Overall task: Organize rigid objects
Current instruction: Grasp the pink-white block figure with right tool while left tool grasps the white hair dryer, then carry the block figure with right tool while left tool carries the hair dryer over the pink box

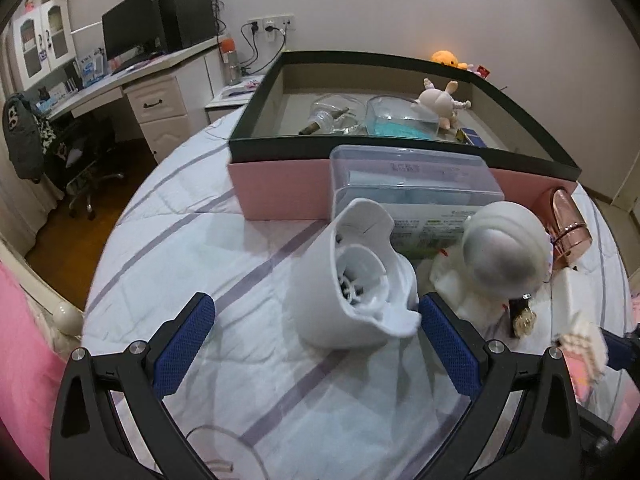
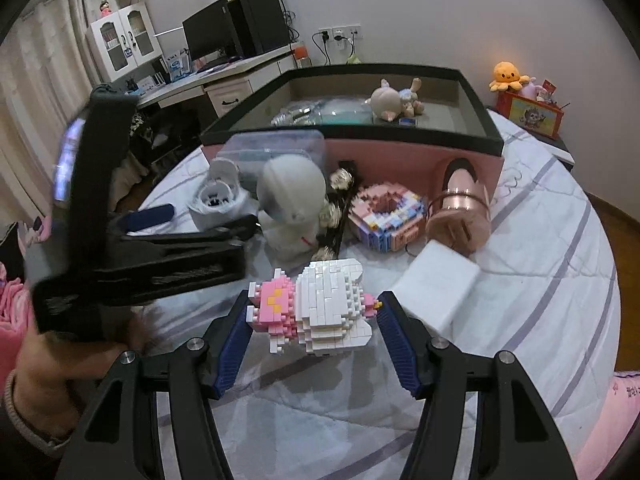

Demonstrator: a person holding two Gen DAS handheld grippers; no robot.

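Note:
My left gripper [image 1: 316, 324] is open, its blue pads either side of a white cup-shaped plastic part [image 1: 352, 276] lying on its side on the bed; it also shows in the right wrist view [image 2: 218, 198]. My right gripper [image 2: 314, 320] is shut on a white and pink brick-built figure [image 2: 320, 308] and holds it just above the sheet. The large pink box with a dark rim [image 1: 280, 188] [image 2: 400, 156] stands behind, holding a plush doll [image 2: 394, 102], a glass bottle [image 1: 328, 114] and a clear container [image 1: 400, 120].
In front of the box lie a clear lidded plastic box [image 1: 412, 176], a white astronaut figure [image 2: 290, 204], a pink brick-built ring [image 2: 386, 214], a rose-gold cylinder [image 2: 460, 212], a white block [image 2: 436, 290] and a black and gold item [image 2: 340, 184]. A desk [image 1: 132, 76] stands left.

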